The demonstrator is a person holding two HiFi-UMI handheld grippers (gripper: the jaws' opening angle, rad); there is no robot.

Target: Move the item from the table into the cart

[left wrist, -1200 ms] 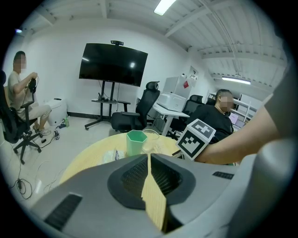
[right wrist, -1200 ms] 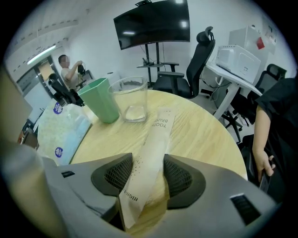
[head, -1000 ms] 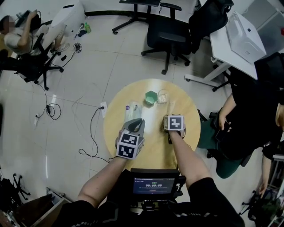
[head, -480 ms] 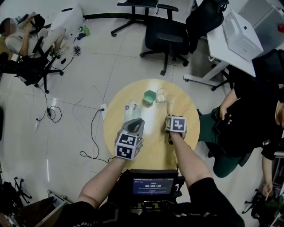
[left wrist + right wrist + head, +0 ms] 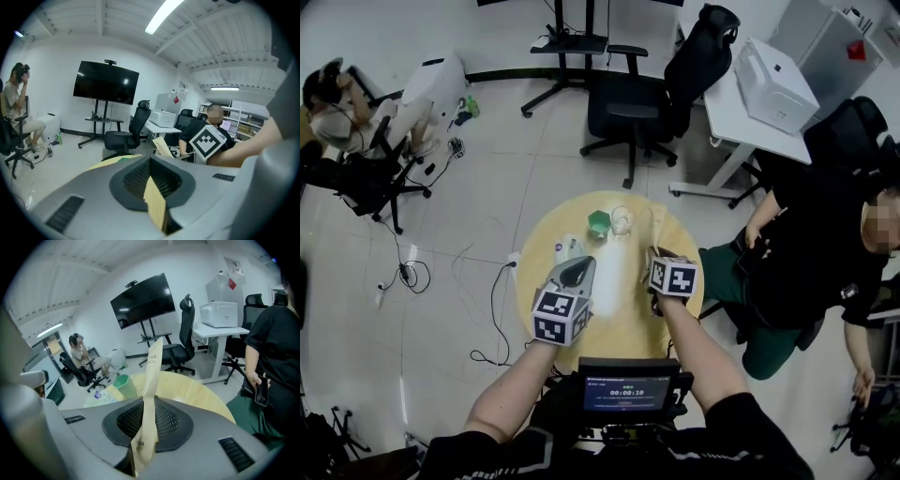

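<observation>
My right gripper [image 5: 655,255] is shut on a tan printed paper packet [image 5: 152,376] that sticks up from the jaws; these jaws have just closed on it. It hangs over the right side of the round wooden table [image 5: 623,314]. My left gripper [image 5: 581,269] is held over the table's left side. It is shut on a thin tan paper piece [image 5: 154,206] wedged between its pads. From the left gripper view, the right gripper's marker cube [image 5: 209,141] and its packet [image 5: 161,145] show beyond. No cart is in view.
A green cup [image 5: 598,223], a clear glass [image 5: 622,220] and a plastic-wrapped item [image 5: 567,249] stand at the table's far side. A seated person in black [image 5: 825,216] is close on the right. Office chairs [image 5: 628,103], a white desk [image 5: 750,103] and floor cables [image 5: 497,309] surround it.
Both grippers have risen off the table top, the right one carrying the tan packet. The head view has tipped up, so more of the room shows.
</observation>
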